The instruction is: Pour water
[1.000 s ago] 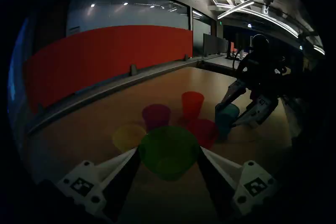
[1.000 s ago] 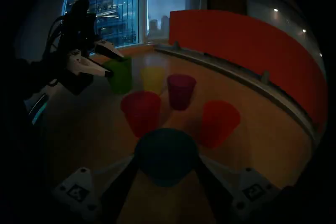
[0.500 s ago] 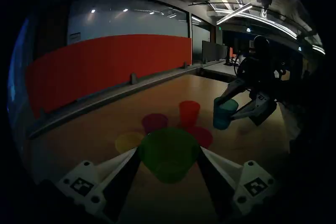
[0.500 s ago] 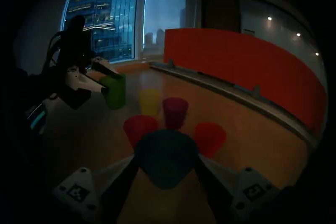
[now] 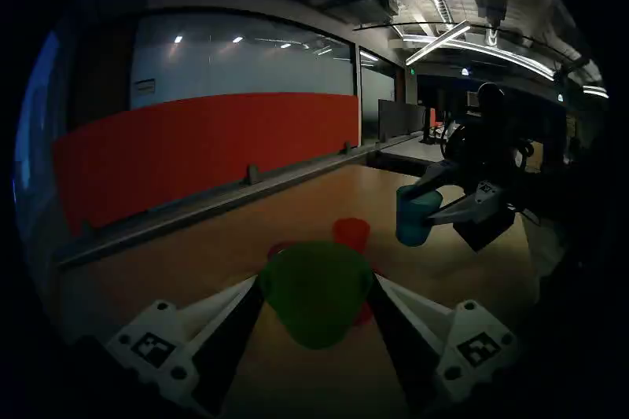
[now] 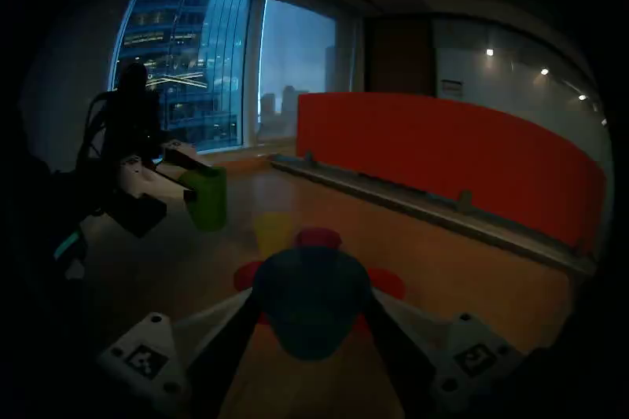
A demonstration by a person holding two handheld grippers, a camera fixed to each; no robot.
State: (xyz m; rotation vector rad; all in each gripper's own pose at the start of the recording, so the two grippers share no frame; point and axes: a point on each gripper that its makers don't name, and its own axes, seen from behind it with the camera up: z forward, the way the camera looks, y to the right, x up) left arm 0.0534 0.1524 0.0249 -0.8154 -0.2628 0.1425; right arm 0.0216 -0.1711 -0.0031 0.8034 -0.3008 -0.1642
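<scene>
My left gripper (image 5: 316, 287) is shut on a green cup (image 5: 316, 305), held upright above the wooden table (image 5: 220, 250). Behind that cup stand an orange-red cup (image 5: 351, 232), a purple cup (image 5: 280, 249) and the edge of a red cup (image 5: 364, 314). My right gripper (image 6: 312, 297) is shut on a teal cup (image 6: 312, 313), also lifted. Below it sit a yellow cup (image 6: 274, 232), a purple cup (image 6: 318, 237), a red cup (image 6: 245, 276) and an orange-red cup (image 6: 387, 282). Each view also catches the other gripper: the right one (image 5: 418, 203) with the teal cup (image 5: 412, 218), the left one (image 6: 196, 178) with the green cup (image 6: 207, 199).
A red partition (image 5: 204, 136) with a grey rail (image 5: 236, 191) runs along the table's far edge. Tall windows (image 6: 196, 73) onto a dusk city lie behind the left gripper. The room is dim. A person's dark arms (image 5: 503, 152) hold the grippers.
Both grippers have risen with their cups. The cups on the table have sunk lower in both views and are partly hidden behind the held cups.
</scene>
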